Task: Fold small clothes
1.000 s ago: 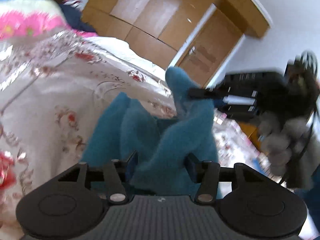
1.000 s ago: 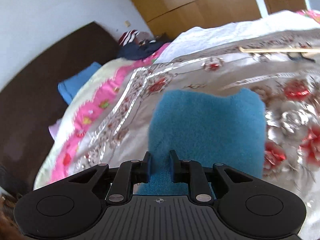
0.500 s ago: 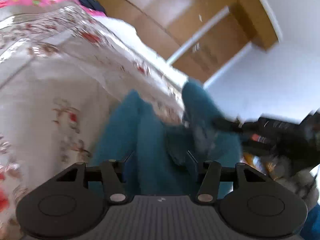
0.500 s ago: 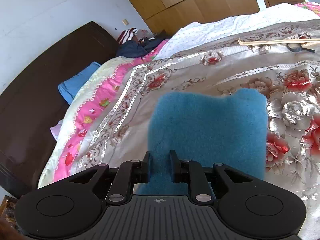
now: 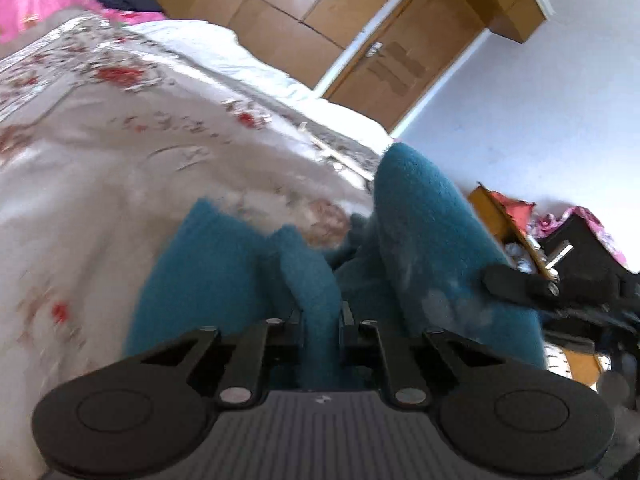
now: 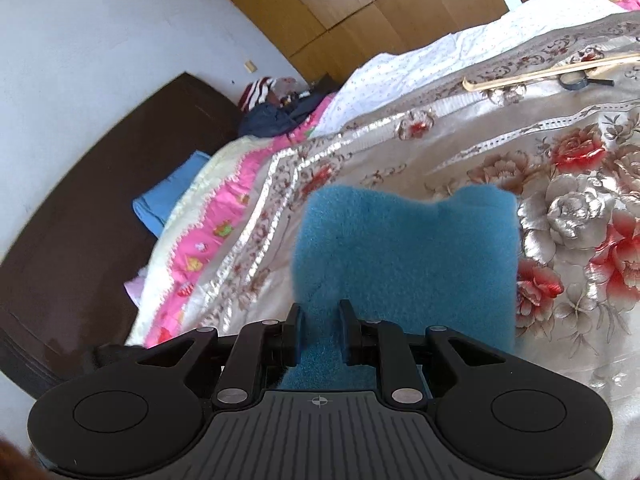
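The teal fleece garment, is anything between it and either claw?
Nothing visible. The left claw is closing on a pinched fold of the teal fleece garment, and the right claw is shut on its edge.

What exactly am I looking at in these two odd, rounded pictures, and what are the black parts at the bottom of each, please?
There is no robot here: a person holds a two-finger gripper in each hand, and each carries a wide-angle camera looking forward along its fingers. The black parts are those grippers. One picture comes from the left gripper, the other from the right gripper. Both look over a bed with a flowered bedspread, with a wooden wardrobe behind. The left gripper's jaws are closing on a fold of a small teal fleece garment, and the right gripper is shut on another part of it. A pale wooden stick lies farther up the bed.
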The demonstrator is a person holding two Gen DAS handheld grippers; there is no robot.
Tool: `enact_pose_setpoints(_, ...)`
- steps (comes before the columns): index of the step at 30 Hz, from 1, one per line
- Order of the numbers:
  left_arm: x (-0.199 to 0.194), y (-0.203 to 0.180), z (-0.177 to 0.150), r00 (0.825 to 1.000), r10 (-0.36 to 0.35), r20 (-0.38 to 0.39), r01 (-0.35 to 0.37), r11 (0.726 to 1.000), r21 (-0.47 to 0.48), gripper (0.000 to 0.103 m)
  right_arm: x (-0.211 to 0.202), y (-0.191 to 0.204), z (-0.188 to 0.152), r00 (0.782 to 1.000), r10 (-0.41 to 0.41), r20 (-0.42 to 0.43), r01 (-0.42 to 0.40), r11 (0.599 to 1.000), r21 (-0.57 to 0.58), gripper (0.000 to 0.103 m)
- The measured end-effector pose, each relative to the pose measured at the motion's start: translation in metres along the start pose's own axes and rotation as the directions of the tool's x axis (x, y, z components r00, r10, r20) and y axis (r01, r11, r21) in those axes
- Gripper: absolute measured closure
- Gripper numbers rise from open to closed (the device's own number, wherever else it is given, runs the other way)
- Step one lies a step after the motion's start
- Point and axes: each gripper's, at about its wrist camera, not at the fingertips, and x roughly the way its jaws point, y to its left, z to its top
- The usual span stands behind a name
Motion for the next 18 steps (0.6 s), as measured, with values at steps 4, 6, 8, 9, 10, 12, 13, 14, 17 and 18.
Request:
enact_pose_setpoints(4, 0.007, 0.002, 0.012, 0.998, -0.01, 0.06, 0.008, 0.999, 0.032, 0.079, 0.005, 0.013, 0.01, 1.0, 0.016, 0.024, -0.016, 1.0, 0.012, 0.085)
enact_pose_setpoints(6, 0.001, 0.025, 0.0, 0.997, 0.011, 0.072, -0.007, 0.999, -0.054, 0.079, 0.022, 0.023, 0.011, 0.999, 0.033, 0.027, -0.033, 0.999, 0.022, 0.085)
enact_pose_setpoints(8, -0.007, 0.053, -0.016, 0.994, 0.078, 0.079, -0.069, 0.991, -0.112, 0.078, 0.045, 0.03, 0.008, 0.998, 0.059, 0.001, -0.059, 0.998, 0.027, 0.085)
enact_pose_setpoints(9, -0.012, 0.064, -0.023, 0.992, 0.099, 0.083, -0.087, 0.987, -0.132, 0.078, 0.06, 0.034, 0.004, 0.998, 0.064, -0.025, -0.063, 0.998, 0.022, 0.085)
enact_pose_setpoints(10, -0.018, 0.076, -0.03, 0.99, 0.104, 0.097, -0.087, 0.983, -0.16, 0.077, 0.074, 0.037, 0.0, 0.997, 0.063, -0.051, -0.062, 0.998, 0.016, 0.085)
enact_pose_setpoints(12, -0.024, 0.097, -0.042, 0.988, 0.095, 0.118, -0.067, 0.974, -0.218, 0.074, 0.104, 0.043, -0.01, 0.992, 0.065, -0.109, -0.065, 0.998, 0.004, 0.085)
enact_pose_setpoints(13, -0.025, 0.104, -0.048, 0.987, 0.088, 0.133, -0.053, 0.968, -0.244, 0.073, 0.115, 0.045, -0.015, 0.991, 0.055, -0.123, -0.056, 0.998, -0.01, 0.085)
enact_pose_setpoints(14, -0.025, 0.111, -0.053, 0.986, 0.079, 0.145, -0.038, 0.963, -0.265, 0.07, 0.127, 0.046, -0.02, 0.991, 0.028, -0.128, -0.032, 0.999, -0.027, 0.085)
enact_pose_setpoints(17, -0.029, 0.127, -0.059, 0.986, 0.057, 0.157, -0.001, 0.941, -0.339, 0.069, 0.156, 0.042, -0.031, 0.989, -0.063, -0.134, 0.052, 0.995, -0.081, 0.085)
enact_pose_setpoints(18, -0.034, 0.128, -0.06, 0.984, 0.066, 0.163, -0.006, 0.939, -0.344, 0.068, 0.161, 0.04, -0.035, 0.987, -0.09, -0.133, 0.078, 0.993, -0.091, 0.085)
